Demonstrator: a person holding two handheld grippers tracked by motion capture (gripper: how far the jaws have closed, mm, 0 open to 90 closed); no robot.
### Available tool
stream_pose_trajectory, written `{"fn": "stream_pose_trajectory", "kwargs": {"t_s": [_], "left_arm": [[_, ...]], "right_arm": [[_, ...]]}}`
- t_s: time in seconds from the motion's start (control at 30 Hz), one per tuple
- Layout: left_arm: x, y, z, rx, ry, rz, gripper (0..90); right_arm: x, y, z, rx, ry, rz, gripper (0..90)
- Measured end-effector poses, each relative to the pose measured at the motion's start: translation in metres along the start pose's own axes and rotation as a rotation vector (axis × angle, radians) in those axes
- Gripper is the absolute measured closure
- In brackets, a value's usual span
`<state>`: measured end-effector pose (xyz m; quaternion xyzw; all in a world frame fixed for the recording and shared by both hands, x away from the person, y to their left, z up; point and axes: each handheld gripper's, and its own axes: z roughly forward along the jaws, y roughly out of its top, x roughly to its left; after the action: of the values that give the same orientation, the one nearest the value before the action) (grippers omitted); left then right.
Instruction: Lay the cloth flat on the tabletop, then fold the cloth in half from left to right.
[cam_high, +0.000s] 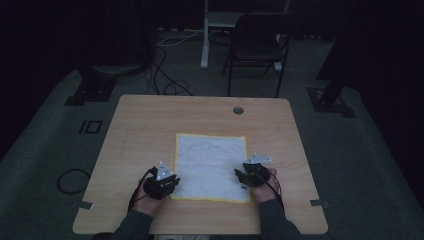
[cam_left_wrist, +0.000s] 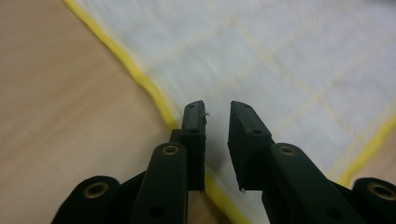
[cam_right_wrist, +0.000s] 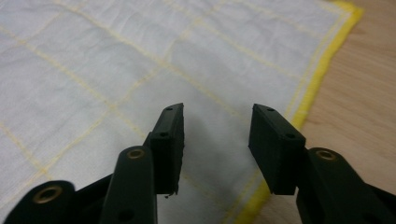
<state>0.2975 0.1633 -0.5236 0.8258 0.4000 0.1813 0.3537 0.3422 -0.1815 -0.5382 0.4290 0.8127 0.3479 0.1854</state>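
Note:
A white cloth (cam_high: 210, 160) with a yellow hem and thin yellow grid lines lies flat on the wooden table (cam_high: 145, 125). My left gripper (cam_high: 170, 176) hovers at the cloth's near left corner. In the left gripper view its jaws (cam_left_wrist: 217, 109) stand a little apart over the cloth (cam_left_wrist: 280, 56) beside the hem, with nothing pinched. My right gripper (cam_high: 243, 175) is over the near right corner. In the right gripper view its jaws (cam_right_wrist: 217, 112) are wider apart above the cloth (cam_right_wrist: 116, 56), with nothing between them.
A round cable hole (cam_high: 238, 110) sits near the table's far edge. Beyond the table stand a dark folding chair (cam_high: 257, 45) and a white post (cam_high: 205, 35), with cables (cam_high: 165, 75) on the floor. Bare wood surrounds the cloth.

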Motion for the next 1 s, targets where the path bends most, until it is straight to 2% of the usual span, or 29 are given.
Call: {"fn": "stream_pose_trajectory", "kwargs": {"t_s": [0.17,0.2,0.23,0.33,0.4,0.47,0.57,0.73,1.0], "left_arm": [[0.011,0.008,-0.003,-0.034,0.026,-0.036,73.0],[0.016,0.009,-0.001,-0.040,0.035,-0.064,72.3],[0.016,0.009,-0.001,-0.040,0.035,-0.064,69.2],[0.027,0.011,0.005,-0.036,0.039,-0.164,64.9],[0.031,0.011,0.009,-0.035,0.042,-0.199,63.3],[0.033,0.011,0.013,-0.030,0.054,-0.212,60.9],[0.033,0.011,0.019,-0.032,0.064,-0.219,59.2],[0.029,0.011,0.028,-0.011,0.092,-0.204,57.8],[0.022,0.011,0.036,0.013,0.105,-0.174,56.7]], "right_arm": [[-0.006,0.000,-0.007,-0.026,-0.015,0.029,53.1],[-0.007,0.000,-0.008,-0.031,-0.017,0.033,53.1],[-0.007,0.000,-0.008,-0.031,-0.017,0.033,53.1],[-0.010,0.000,-0.013,-0.046,-0.026,0.045,52.8],[-0.011,0.001,-0.013,-0.050,-0.025,0.046,52.8],[-0.011,0.001,-0.013,-0.051,-0.026,0.046,52.8],[-0.011,0.001,-0.013,-0.050,-0.027,0.043,52.6],[-0.011,0.001,-0.013,-0.057,-0.027,0.048,52.5],[-0.011,0.000,-0.013,-0.056,-0.036,0.050,52.3]]}}
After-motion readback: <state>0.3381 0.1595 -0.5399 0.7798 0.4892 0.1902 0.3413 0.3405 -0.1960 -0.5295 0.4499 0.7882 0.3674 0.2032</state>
